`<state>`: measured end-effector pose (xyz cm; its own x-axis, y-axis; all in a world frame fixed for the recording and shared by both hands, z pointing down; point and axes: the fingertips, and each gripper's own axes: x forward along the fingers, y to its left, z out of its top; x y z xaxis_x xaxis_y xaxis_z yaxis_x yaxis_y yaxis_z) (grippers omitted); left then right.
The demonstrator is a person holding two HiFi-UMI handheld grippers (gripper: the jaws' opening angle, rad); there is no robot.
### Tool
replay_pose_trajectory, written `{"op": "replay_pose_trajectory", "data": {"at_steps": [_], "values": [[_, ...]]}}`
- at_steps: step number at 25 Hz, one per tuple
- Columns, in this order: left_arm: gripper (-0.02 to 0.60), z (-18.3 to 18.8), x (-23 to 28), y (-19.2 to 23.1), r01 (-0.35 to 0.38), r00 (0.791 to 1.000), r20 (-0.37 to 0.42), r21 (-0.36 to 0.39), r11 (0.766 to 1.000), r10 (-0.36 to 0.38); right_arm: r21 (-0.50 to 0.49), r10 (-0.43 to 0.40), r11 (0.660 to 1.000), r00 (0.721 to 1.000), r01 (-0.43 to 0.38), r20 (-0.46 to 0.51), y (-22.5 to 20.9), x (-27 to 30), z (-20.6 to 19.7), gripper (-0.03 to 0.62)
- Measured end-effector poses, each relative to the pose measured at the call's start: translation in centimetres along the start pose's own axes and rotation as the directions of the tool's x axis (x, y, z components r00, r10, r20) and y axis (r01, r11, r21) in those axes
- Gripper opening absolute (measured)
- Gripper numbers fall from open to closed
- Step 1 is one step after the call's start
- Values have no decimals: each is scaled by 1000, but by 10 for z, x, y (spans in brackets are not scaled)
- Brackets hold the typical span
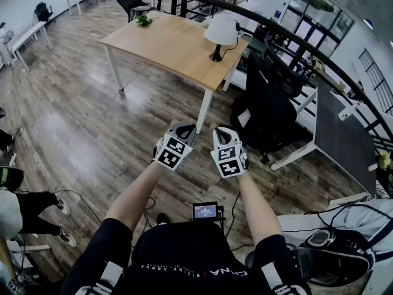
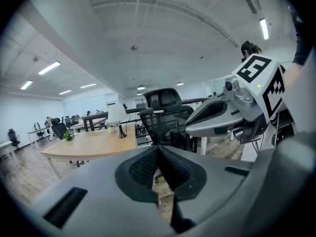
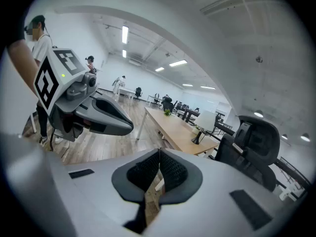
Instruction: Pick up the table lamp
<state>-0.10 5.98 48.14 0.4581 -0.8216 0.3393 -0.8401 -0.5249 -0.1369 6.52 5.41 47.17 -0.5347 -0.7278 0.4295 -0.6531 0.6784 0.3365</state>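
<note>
Table lamp at desk edge, open floor between, left gripper and right gripper jaws closed, empty

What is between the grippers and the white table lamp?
In the head view: bare brown wood floor, then the light wooden table's white leg and top, where the white table lamp stands.

text | shirt print, upside down: seems "CHINA" | smaller line beside it: illegible | device screen: too small to read

Small green plant, kind indiscernible
</note>
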Motion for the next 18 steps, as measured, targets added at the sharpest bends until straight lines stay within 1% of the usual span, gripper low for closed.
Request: {"op": "replay_pose_trajectory", "data": {"at_steps": [3, 5, 9, 13, 15, 18], "values": [[18, -24, -31, -4, 30, 998, 48, -35, 999, -28, 14, -17, 1000, 1000, 17, 5, 36, -5, -12, 32], [18, -32, -42, -4, 38, 997, 67, -45, 998, -35, 28, -20, 999, 1000, 20, 3, 47, -6, -17, 32], [18, -28, -42, -4, 46, 997, 59, -29, 999, -44, 70, -25, 997, 1000, 25, 2, 40, -9, -17, 32], [18, -27, -37, -5, 70, 996, 58, -54, 996, -67, 89, -36, 995, 999, 35, 9, 31, -8, -19, 32], [18, -28, -35, -8, 93, 994, 66, -70, 993, -89, 113, -14, 994, 1000, 12, 14, 31, -8, -23, 32], [18, -31, -33, -12, 122, 990, 86, -80, 989, -115, 143, 41, 989, 999, -45, 32, 37, -4, -28, 32]]}}
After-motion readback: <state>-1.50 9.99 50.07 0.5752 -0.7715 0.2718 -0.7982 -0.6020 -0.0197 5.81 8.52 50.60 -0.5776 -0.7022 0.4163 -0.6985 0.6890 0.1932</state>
